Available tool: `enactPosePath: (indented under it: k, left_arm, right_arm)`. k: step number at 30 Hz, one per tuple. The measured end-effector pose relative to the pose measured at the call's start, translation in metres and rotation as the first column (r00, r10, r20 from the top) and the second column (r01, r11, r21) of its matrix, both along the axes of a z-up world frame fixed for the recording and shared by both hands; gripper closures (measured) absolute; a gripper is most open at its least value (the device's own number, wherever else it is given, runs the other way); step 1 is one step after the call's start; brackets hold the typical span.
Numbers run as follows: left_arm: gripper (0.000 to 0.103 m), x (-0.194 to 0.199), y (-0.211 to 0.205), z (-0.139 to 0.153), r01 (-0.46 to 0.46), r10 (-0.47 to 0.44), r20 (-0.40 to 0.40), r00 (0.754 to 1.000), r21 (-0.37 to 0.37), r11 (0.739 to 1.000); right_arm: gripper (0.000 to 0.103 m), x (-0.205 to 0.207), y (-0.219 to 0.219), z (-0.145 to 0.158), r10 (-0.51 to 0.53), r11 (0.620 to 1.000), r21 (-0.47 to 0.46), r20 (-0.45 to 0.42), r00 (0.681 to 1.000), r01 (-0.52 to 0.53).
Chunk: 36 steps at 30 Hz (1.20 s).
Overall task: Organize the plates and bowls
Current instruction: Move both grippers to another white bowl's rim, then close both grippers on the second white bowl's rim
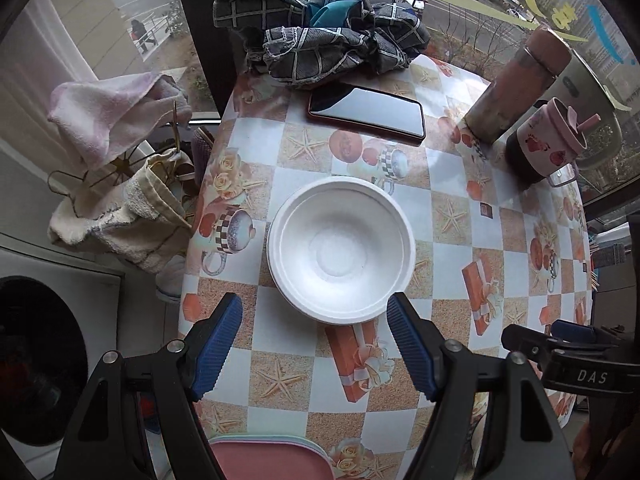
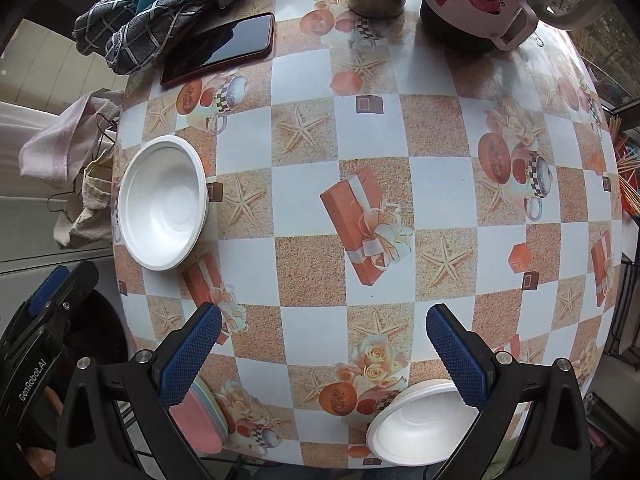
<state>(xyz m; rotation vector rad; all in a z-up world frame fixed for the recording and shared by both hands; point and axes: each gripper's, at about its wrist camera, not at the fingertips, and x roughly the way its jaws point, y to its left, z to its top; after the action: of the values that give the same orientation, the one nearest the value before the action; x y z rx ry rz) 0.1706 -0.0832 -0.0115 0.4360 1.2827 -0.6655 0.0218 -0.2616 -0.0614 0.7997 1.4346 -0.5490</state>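
Tabletop (image 2: 372, 200) carries three groups, not yet gathered. Pastel plates (image 2: 200, 416) lie stacked at the near edge. White bowls (image 1: 340, 248) sit nested by the left edge, mouth up, round, with no long axis. One white bowl (image 2: 420, 428) waits alone near the near edge. Left gripper (image 1: 316, 344) and right gripper (image 2: 324, 356) hang open, empty.

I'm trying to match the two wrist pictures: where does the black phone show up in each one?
Left wrist view: the black phone lies upper centre, beyond the white bowl, just below the checked cloth.
Right wrist view: the phone lies upper left, tilted, its far end tucked against the same cloth.
Shared landmark: the checked cloth bundle at the table's far edge.
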Motion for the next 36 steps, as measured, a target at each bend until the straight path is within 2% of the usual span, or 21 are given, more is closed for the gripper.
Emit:
enactPosePath:
  k: [6, 13, 22, 24, 26, 27, 29, 32, 33, 36]
  left_arm:
    - [0.025, 0.021, -0.005, -0.022, -0.019, 0.019, 0.006, 1.000, 0.055, 0.998]
    - [0.025, 0.039, -0.016, -0.052, -0.028, 0.026, 0.021, 0.999, 0.115, 0.993]
    - [0.027, 0.057, -0.036, -0.084, 0.010, -0.017, 0.037, 0.999, 0.181, 0.983]
    - [0.033, 0.062, -0.036, -0.092, 0.010, -0.010, 0.002, 1.000, 0.181, 0.983]
    - [0.049, 0.065, -0.036, -0.100, 0.015, -0.012, -0.016, 1.000, 0.202, 0.979]
    - [0.052, 0.065, -0.037, -0.105, 0.022, -0.016, -0.028, 0.999, 0.212, 0.977]
    - [0.059, 0.064, -0.038, -0.112, 0.034, -0.023, -0.054, 0.998, 0.217, 0.975]
    - [0.060, 0.062, -0.046, -0.114, 0.052, -0.041, -0.056, 0.998, 0.215, 0.975]
    - [0.060, 0.061, -0.048, -0.114, 0.063, -0.051, -0.062, 0.997, 0.211, 0.975]
    - [0.062, 0.056, -0.055, -0.114, 0.091, -0.078, -0.069, 0.995, 0.210, 0.974]
  right_arm:
    - [0.000, 0.023, -0.001, -0.019, 0.017, 1.000, 0.014, -0.006, 1.000, -0.016]
    - [0.000, 0.057, 0.006, -0.034, 0.061, 0.998, 0.009, 0.028, 0.998, -0.061]
    - [0.000, 0.097, 0.012, -0.059, 0.092, 0.996, -0.020, 0.046, 0.995, -0.091]
    - [0.000, 0.102, 0.013, -0.065, 0.095, 0.995, -0.017, 0.049, 0.994, -0.094]
    - [0.000, 0.106, 0.015, -0.070, 0.096, 0.995, 0.001, 0.060, 0.994, -0.096]
    - [0.001, 0.108, 0.016, -0.072, 0.097, 0.995, 0.007, 0.064, 0.993, -0.098]
    - [0.019, 0.112, 0.018, -0.077, 0.095, 0.995, 0.021, 0.067, 0.993, -0.097]
    - [0.029, 0.116, 0.018, -0.087, 0.065, 0.993, 0.092, 0.080, 0.995, -0.073]
    - [0.040, 0.116, 0.016, -0.090, 0.045, 0.991, 0.121, 0.088, 0.995, -0.055]
    - [0.057, 0.121, 0.018, -0.091, 0.054, 0.992, 0.113, 0.089, 0.995, -0.064]
